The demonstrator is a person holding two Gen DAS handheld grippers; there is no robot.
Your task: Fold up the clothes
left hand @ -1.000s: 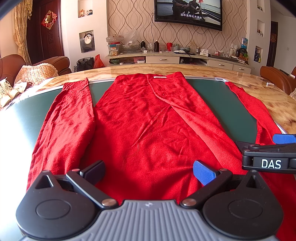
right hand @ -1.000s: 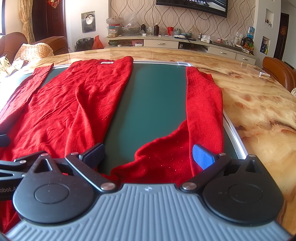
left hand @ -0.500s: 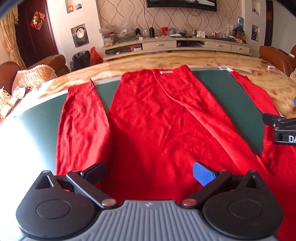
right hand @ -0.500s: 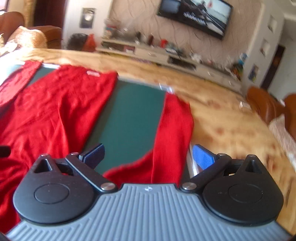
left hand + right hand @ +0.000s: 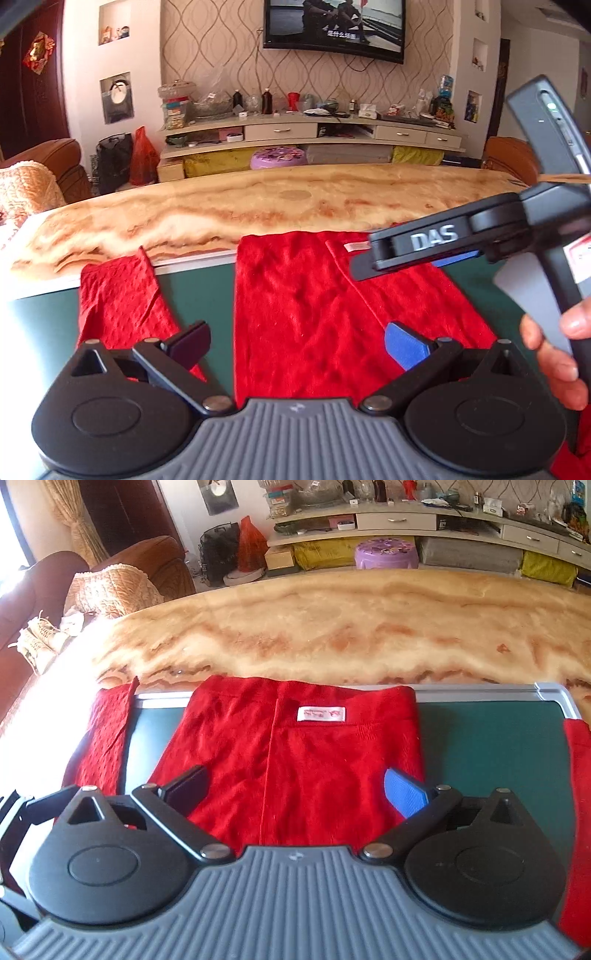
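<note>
My right claw (image 5: 295, 792) and left claw (image 5: 297, 345) both hang spread and empty over the red knit sweater (image 5: 295, 760) lying flat on the green mat of the bench (image 5: 332, 627); it looks soft, light and floppy, probably best pinched at the labelled collar edge.

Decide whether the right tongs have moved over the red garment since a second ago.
Yes. The right tongs have moved forward and leftward: they now point at the white label at the red garment top edge, instead of the green mat.
</note>
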